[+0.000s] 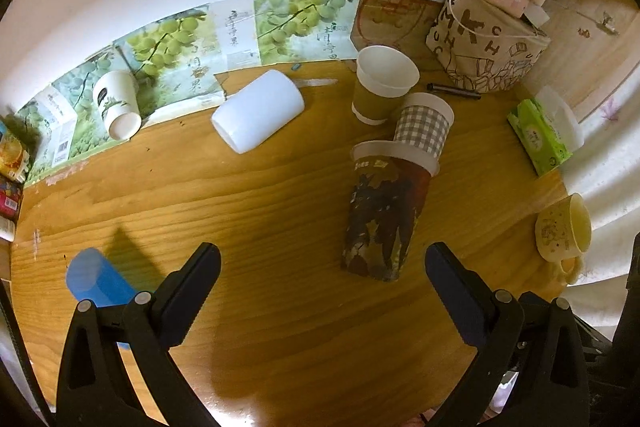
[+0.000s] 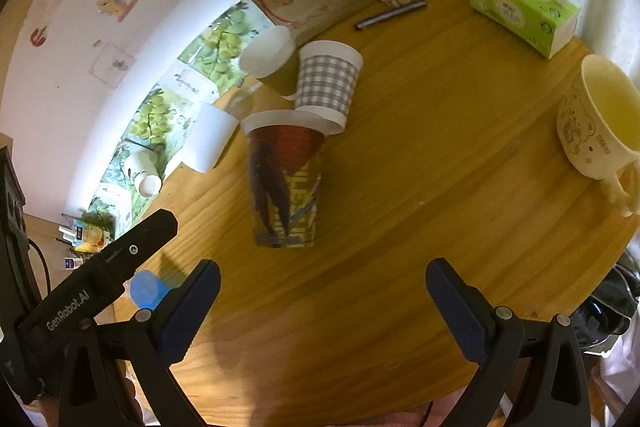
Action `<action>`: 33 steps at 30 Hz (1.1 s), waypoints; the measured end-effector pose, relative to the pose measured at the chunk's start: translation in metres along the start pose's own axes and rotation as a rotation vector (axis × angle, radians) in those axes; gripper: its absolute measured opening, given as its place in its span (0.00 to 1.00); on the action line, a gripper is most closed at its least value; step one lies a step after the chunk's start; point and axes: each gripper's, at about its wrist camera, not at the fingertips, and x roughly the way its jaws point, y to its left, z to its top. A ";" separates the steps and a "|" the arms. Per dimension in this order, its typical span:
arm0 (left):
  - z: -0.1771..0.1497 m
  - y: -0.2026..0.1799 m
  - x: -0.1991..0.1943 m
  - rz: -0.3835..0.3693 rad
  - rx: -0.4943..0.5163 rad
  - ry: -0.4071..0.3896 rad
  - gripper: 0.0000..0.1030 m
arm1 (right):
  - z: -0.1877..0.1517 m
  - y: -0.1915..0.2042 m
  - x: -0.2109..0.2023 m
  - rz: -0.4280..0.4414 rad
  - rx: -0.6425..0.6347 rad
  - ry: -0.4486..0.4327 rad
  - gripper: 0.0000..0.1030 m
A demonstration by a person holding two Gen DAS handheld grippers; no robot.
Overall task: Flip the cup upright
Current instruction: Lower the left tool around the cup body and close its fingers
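My wooden surface [image 1: 248,211] stretches wide, a printed canvas bag [image 1: 486,45] at its far right corner. A green tissue box [image 2: 522,9] lies right. At centre, the dark leaf-patterned paper cup [image 1: 380,211] lies on its side, mouth pointing far, touching a grey checked cup [image 1: 424,125] standing upside down; a brown paper cup [image 1: 382,83] stands upright beyond. A white plastic cup [image 1: 258,111] lies tipped left. My left tool [image 1: 322,291] and right tool [image 2: 322,301] hover near, both spread wide, holding nothing.
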 end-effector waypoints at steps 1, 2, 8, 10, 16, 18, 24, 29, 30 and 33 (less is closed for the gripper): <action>0.002 -0.004 0.002 0.006 0.003 0.004 0.99 | 0.002 -0.004 0.001 0.003 0.006 0.007 1.00; 0.004 -0.008 0.005 0.007 0.005 0.007 0.99 | 0.005 -0.009 0.003 0.006 0.015 0.015 1.00; 0.021 -0.030 0.023 0.046 0.026 0.025 0.99 | 0.024 -0.038 0.013 0.010 0.053 0.059 1.00; 0.025 -0.037 0.031 0.059 0.035 0.044 0.99 | 0.030 -0.046 0.016 0.013 0.064 0.069 1.00; 0.034 -0.057 0.051 0.104 0.045 0.072 0.99 | 0.049 -0.067 0.027 0.051 0.068 0.096 1.00; 0.037 -0.062 0.058 0.110 0.042 0.086 0.99 | 0.058 -0.074 0.029 0.060 0.067 0.096 1.00; 0.044 -0.072 0.082 0.121 0.036 0.154 0.99 | 0.077 -0.087 0.036 0.077 0.068 0.099 1.00; 0.046 -0.071 0.100 0.118 -0.004 0.224 0.99 | 0.089 -0.093 0.041 0.080 0.066 0.108 1.00; 0.047 -0.071 0.103 0.119 -0.008 0.231 0.99 | 0.091 -0.094 0.042 0.083 0.063 0.110 1.00; 0.050 -0.071 0.112 0.125 -0.025 0.260 0.99 | 0.097 -0.095 0.046 0.094 0.051 0.115 1.00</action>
